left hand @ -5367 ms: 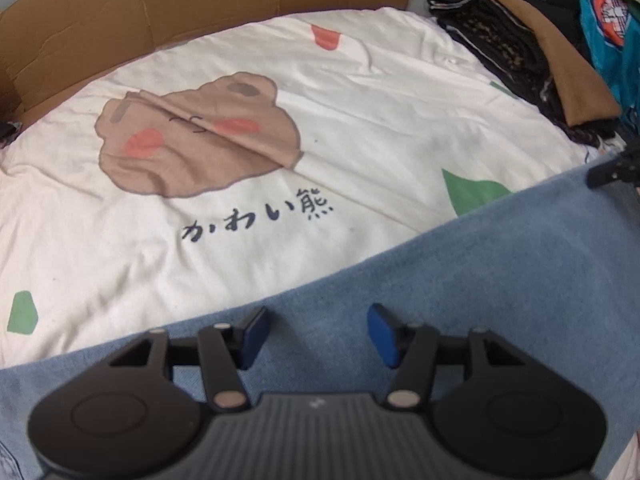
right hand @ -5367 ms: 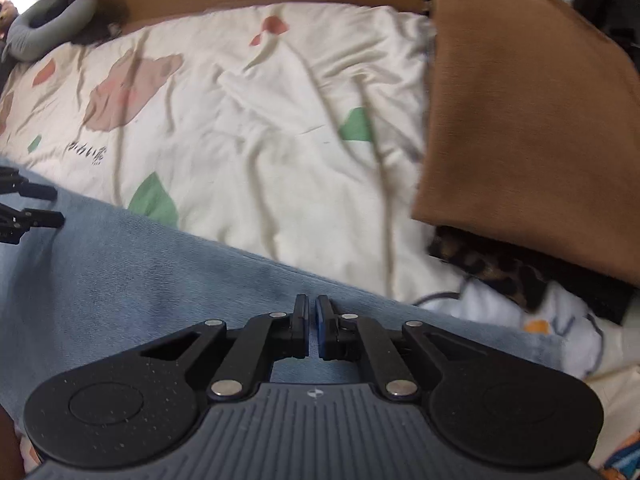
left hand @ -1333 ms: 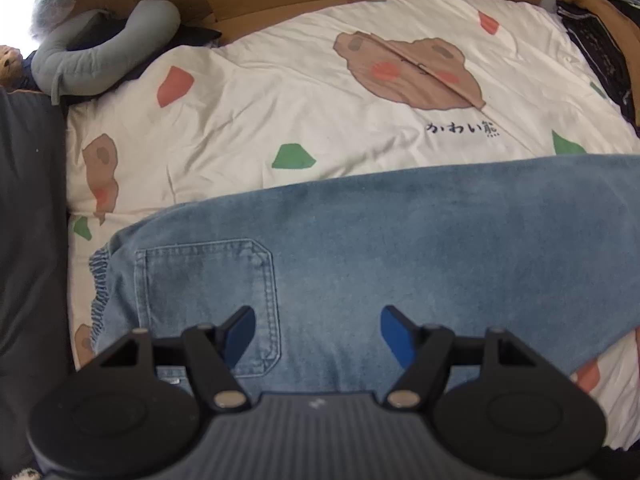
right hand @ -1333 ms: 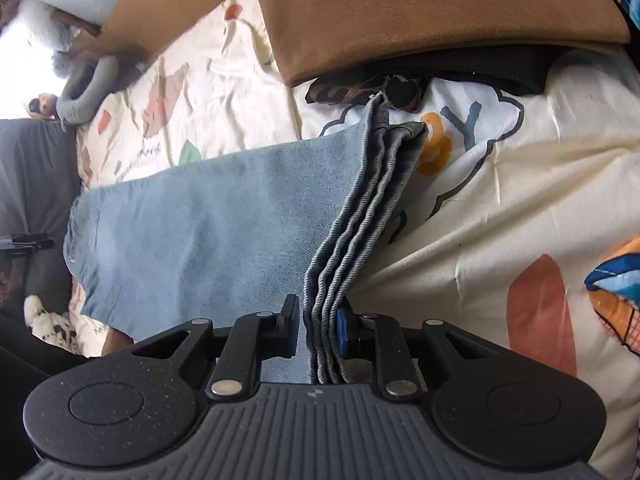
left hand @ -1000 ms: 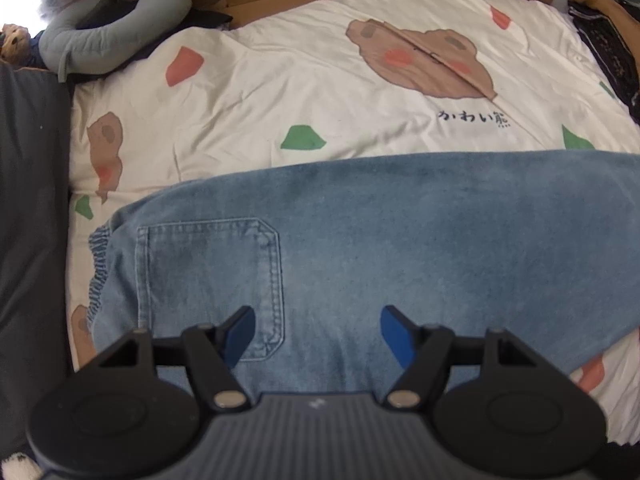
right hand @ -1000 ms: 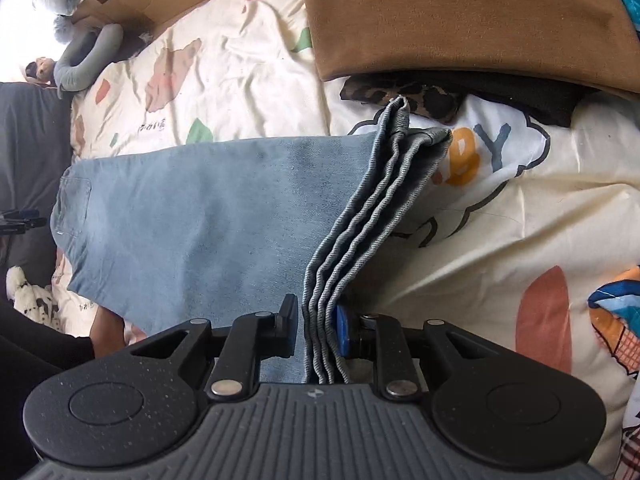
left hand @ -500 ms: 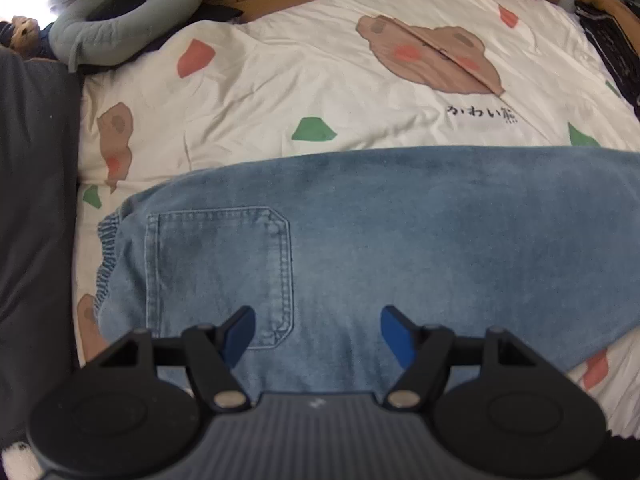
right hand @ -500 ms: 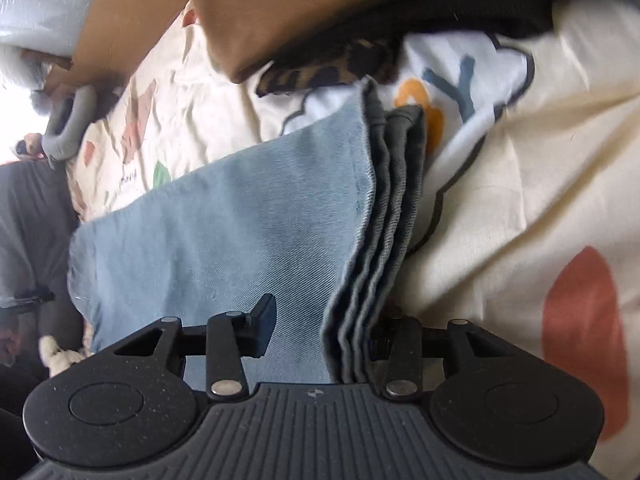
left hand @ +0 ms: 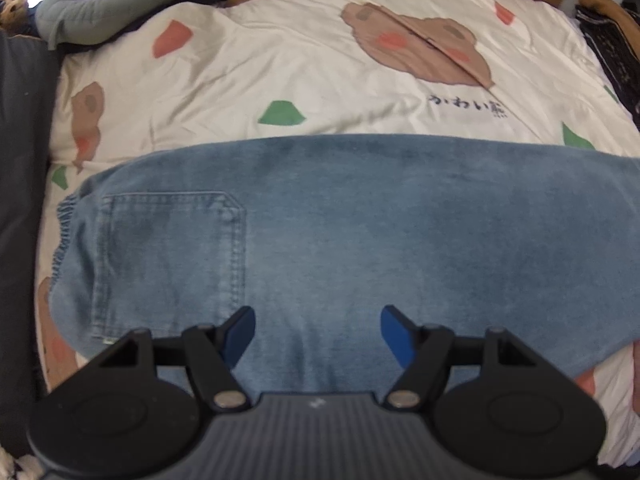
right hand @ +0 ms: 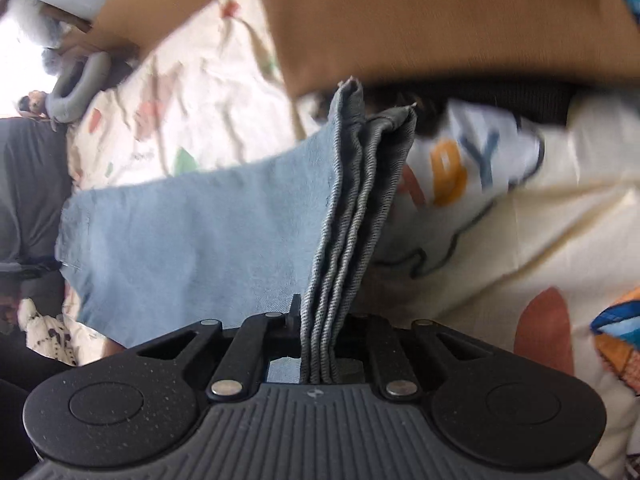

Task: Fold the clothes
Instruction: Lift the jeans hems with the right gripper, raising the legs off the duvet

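We are folding the jeans (left hand: pixel 360 232), which lie flat across the bedsheet (left hand: pixel 320 80). Our right gripper (right hand: pixel 320 332) has just been closing and now clamps the stacked hems (right hand: pixel 360 200). Our left gripper (left hand: pixel 316 332) hovers with jaws apart beside the back pocket (left hand: pixel 168 256). Next, we think, the hems should be carried toward the waistband.

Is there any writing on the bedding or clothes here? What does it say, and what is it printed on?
"かわい熊", somewhat blurred: black characters on the cream duvet, under the brown bear print.
"BY": large orange and blue letters on a white fabric, partly hidden and blurred; any other letters cannot be read.
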